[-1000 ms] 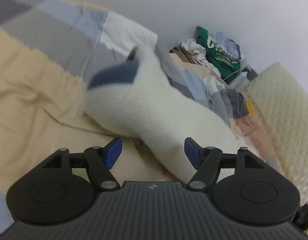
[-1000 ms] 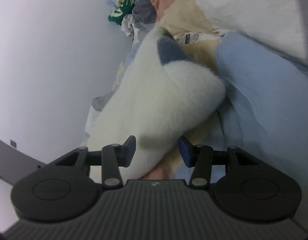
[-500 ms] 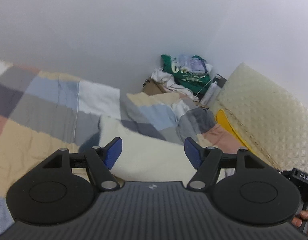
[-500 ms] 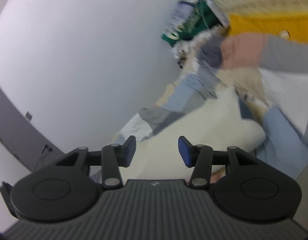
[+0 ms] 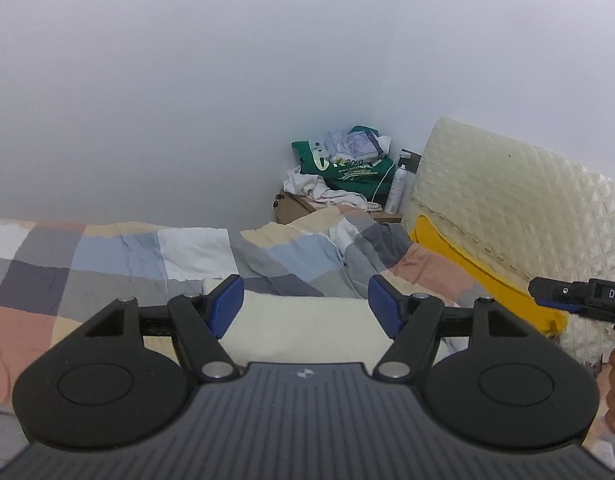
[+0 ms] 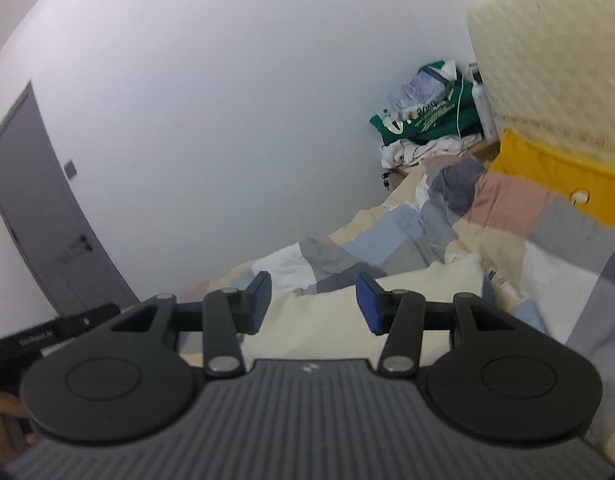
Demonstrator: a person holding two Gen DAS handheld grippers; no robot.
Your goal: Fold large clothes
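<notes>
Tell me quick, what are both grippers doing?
Left gripper: open, holding nothing.
Right gripper: open, holding nothing.

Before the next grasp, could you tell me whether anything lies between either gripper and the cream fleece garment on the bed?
Nothing visible does. The cream fleece garment lies on the patchwork quilt, directly below and ahead of the open left gripper and right gripper, with only air between.

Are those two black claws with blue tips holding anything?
Nothing: the left hand-held gripper and right hand-held gripper stand open above the fluffy cream garment.
</notes>
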